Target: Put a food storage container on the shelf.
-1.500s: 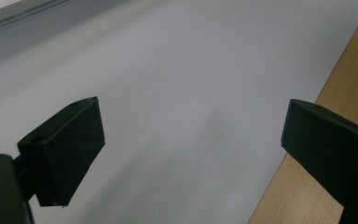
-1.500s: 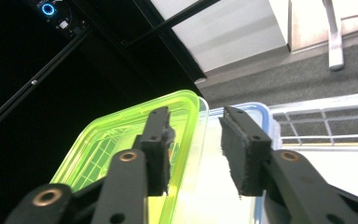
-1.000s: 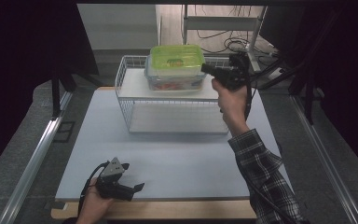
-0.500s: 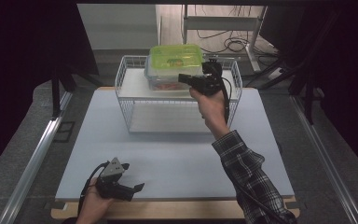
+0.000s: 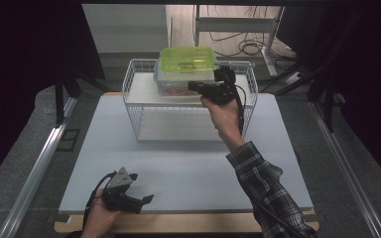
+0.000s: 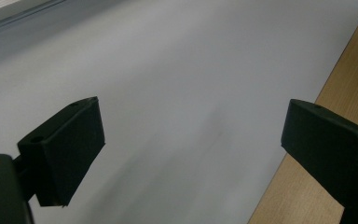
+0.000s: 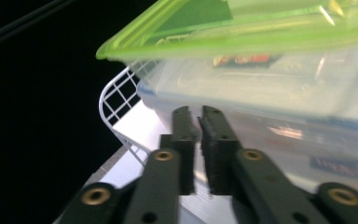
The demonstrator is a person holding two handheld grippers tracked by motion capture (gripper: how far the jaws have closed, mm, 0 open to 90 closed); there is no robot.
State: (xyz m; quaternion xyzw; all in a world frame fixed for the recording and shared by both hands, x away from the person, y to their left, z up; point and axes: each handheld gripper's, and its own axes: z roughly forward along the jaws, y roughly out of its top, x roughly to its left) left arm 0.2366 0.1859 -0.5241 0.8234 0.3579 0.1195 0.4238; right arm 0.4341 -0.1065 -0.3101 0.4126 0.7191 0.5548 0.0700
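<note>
From the high view we see a white wire basket rack (image 5: 144, 106) standing at the far side of the pale grey table mat (image 5: 178, 168), with a clear plastic food box under a lime-green lid (image 5: 186, 59) resting on its upper shelf. We hold the right gripper (image 5: 194, 87) raised at the box's near right side, jaws pointing at its wall, which we judge suits nudging or pressing the box rather than lifting it. The left gripper (image 5: 146, 201) rests low at the mat's near edge, well apart from the rack, probably parked out of the way.

In the left gripper view, our jaws stand wide apart over bare mat, with the wooden table edge (image 6: 307, 182) beside them; nothing lies between them.

In the right gripper view, the jaws are drawn almost together with nothing between them, tips just at the box's clear wall (image 7: 270, 107) below the green lid. Whether they touch it we cannot tell.
</note>
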